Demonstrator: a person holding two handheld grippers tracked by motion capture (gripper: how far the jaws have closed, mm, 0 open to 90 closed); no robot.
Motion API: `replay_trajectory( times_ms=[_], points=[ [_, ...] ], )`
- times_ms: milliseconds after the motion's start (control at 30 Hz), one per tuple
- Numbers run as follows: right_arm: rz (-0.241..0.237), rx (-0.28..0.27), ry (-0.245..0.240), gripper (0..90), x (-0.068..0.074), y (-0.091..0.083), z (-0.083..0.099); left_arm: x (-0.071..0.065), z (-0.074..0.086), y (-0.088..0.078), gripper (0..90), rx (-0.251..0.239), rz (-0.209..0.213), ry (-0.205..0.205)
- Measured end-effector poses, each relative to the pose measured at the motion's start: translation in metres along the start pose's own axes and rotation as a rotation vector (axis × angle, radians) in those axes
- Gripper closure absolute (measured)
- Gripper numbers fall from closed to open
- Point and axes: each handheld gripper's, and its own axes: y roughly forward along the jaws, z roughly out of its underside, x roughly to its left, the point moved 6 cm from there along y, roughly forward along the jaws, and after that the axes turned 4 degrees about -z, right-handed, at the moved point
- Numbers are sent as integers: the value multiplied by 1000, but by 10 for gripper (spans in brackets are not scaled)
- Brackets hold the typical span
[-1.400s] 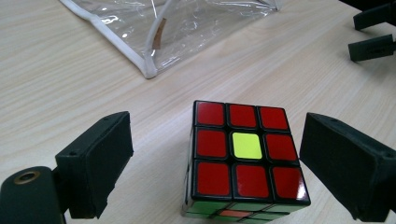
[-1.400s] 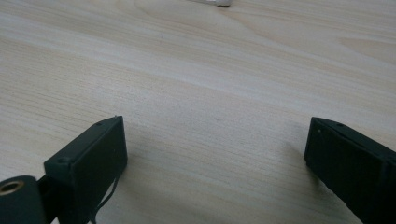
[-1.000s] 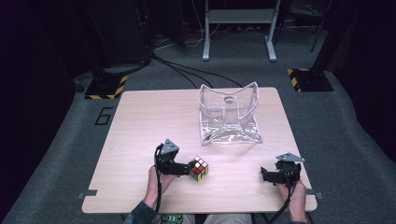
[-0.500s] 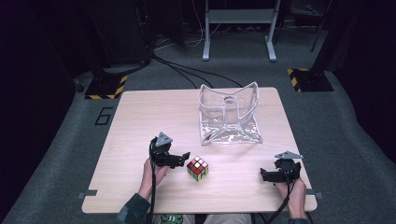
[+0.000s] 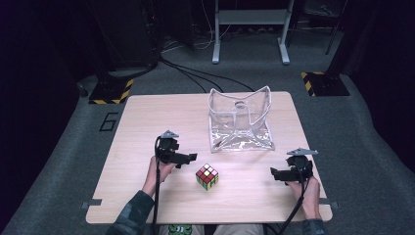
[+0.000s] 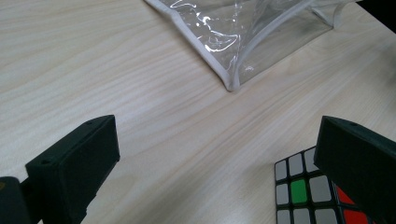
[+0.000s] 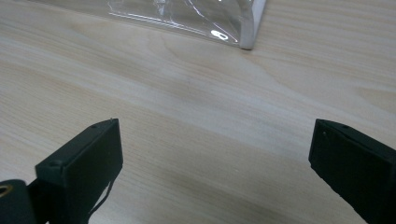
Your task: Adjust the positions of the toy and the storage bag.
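In the left gripper view the puzzle cube [image 6: 303,191] is cut off by the bottom edge and partly covered by one black jaw, so a few grey squares, one green and some red are all that can be made out; the clear plastic bag [image 6: 243,32] runs off the top of that picture too. From above, the cube [image 5: 207,176] sits free on the wooden table [image 5: 147,122], near the person's edge and between the two hands. The left gripper [image 5: 188,157] lies level just beside the cube's left, pointing toward it, its jaws spread wide after just opening, with nothing pressed between them. The right gripper [image 5: 275,173] is held well apart to the right, pointing inward, jaws also wide and empty over bare wood. The bag [image 5: 240,120] stands open behind the cube, nothing lying between them.
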Motion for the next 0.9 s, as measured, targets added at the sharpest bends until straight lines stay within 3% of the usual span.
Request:
replay_trajectory(
  times_ms=[300,400,633,900],
  points=[
    [-19,-2,-47,43,8,-2,-24,8,-14,1,2,7,11,-28],
    [-28,3,-46,38,11,-2,-32,8,-16,3,2,20,7,-19],
    [-32,12,-57,34,14,-5,-48,12,-27,3,2,12,20,-42],
    [-51,-10,-84,35,16,-13,-72,12,-42,3,2,9,22,-46]
  ],
)
